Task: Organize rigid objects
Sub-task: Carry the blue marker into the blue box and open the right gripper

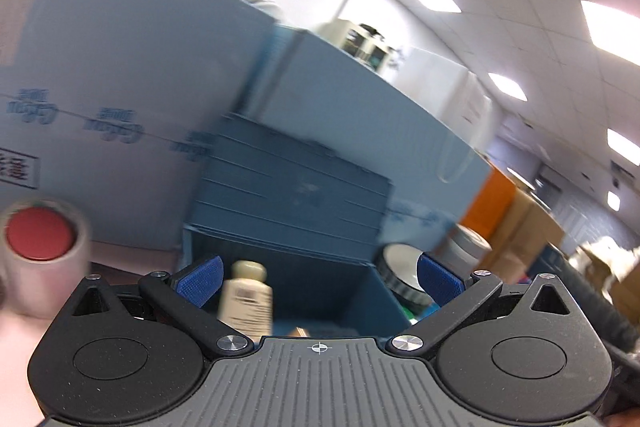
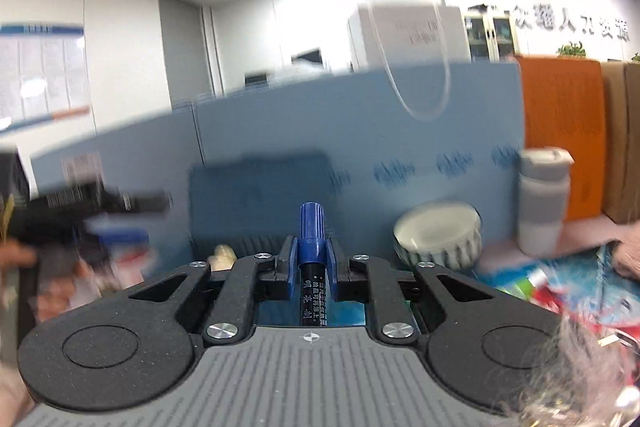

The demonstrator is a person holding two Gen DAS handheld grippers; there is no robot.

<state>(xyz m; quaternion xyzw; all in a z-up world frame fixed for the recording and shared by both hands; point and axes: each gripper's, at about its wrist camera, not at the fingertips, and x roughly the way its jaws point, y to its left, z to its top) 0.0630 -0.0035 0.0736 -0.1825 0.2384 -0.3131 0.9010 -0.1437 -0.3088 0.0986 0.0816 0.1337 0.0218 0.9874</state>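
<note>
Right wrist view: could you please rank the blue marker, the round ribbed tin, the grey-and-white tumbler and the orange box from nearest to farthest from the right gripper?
1. Blue marker, clamped in the right gripper.
2. Round ribbed tin, just right.
3. Grey-and-white tumbler, farther right.
4. Orange box, behind the tumbler.

left gripper (image 1: 318,277): jaws apart, empty | right gripper (image 2: 311,255): clamped on marker (image 2: 311,267)

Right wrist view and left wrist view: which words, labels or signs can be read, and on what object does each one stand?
Marker, clamped in the right hand-held gripper: white Chinese print on the black barrel, too small to read.
Back wall sign: large Chinese characters, blurred; only "人" is legible.
Blue partition: repeated blue logo, upside down and blurred.
Cream bottle: label unreadable.
</note>
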